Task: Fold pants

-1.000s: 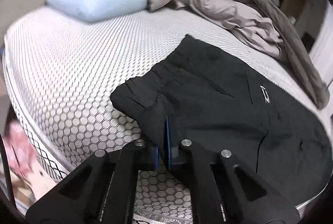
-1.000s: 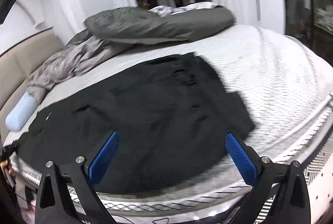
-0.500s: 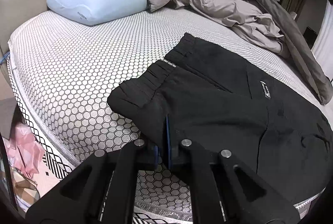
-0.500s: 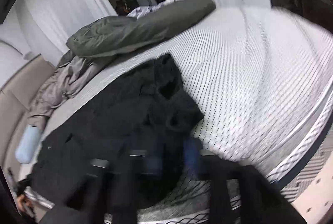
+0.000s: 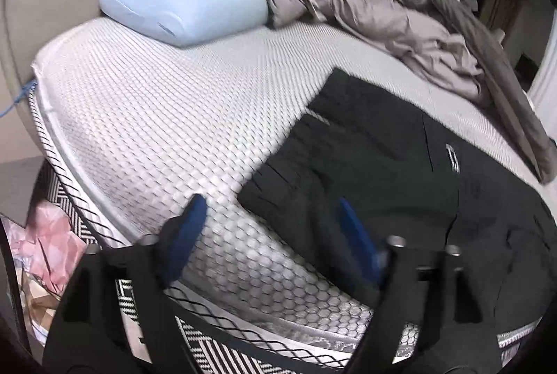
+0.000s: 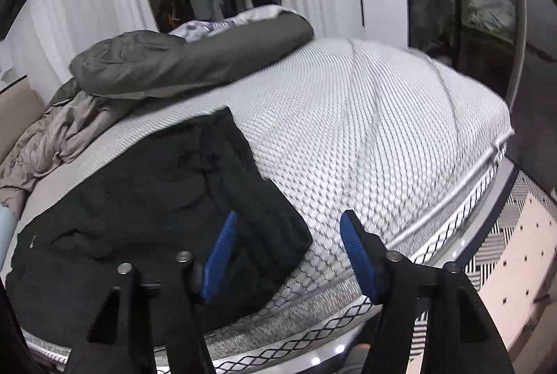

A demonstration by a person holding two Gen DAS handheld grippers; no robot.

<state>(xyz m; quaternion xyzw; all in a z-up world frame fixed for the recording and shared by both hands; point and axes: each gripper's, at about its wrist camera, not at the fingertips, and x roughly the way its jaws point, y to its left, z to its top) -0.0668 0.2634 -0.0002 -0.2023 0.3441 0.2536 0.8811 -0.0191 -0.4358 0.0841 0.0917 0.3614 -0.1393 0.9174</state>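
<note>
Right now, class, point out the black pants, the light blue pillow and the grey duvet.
black pants (image 5: 376,158): left wrist view, upper seat panel.
light blue pillow (image 5: 188,3): left wrist view, top face.
grey duvet (image 6: 195,57): right wrist view, middle of the roll.

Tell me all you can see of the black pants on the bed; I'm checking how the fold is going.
The black pants of soft dark fabric lie flat on the white honeycomb-textured mattress, near its front edge. A gathered elastic waistband, a pocket seam and a small white label show. In the right wrist view the leg end looks doubled over. Neither gripper holds them.
</note>
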